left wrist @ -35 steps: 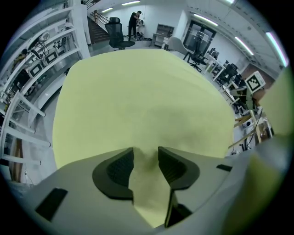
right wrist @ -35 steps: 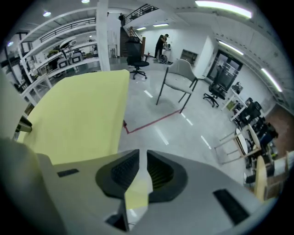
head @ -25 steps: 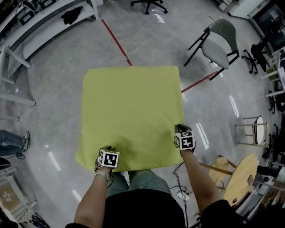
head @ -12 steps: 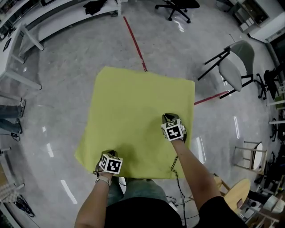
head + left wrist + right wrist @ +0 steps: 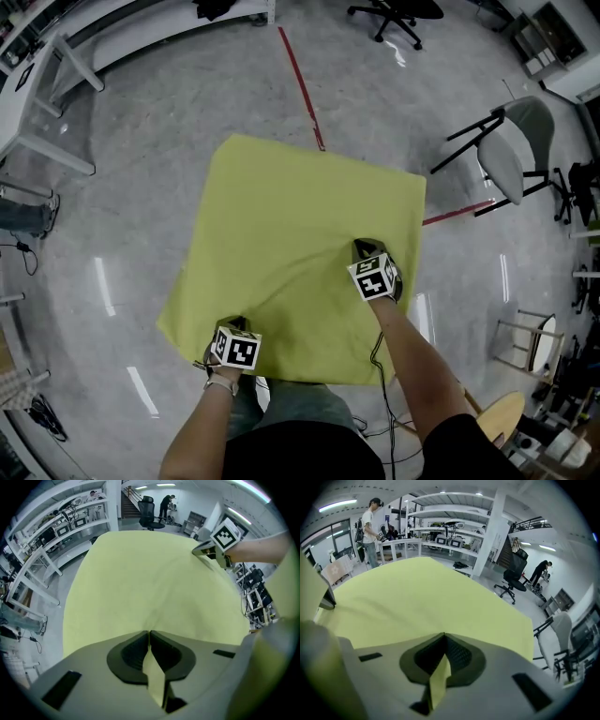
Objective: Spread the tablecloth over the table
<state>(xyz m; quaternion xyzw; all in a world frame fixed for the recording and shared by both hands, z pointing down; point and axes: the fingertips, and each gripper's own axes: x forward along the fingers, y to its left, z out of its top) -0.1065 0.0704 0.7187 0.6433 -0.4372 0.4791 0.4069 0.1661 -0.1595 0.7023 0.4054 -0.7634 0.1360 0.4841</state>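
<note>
The left claw [image 5: 149, 637], its jaws just now closing, is clenched on a thin fold of the yellow-green tablecloth [image 5: 291, 225] near the desk's near left corner. The right claw [image 5: 444, 638], also just closed, pinches another fold by the desk's right edge, a little farther from the person. Creases run from both pinches across the cloth, which lies spread over the desk and hides it completely, with grey floor [image 5: 141, 187] all around.

Grey left claw [image 5: 149, 633] and right claw [image 5: 444, 635] carry black-and-white marker cubes [image 5: 236, 349].
</note>
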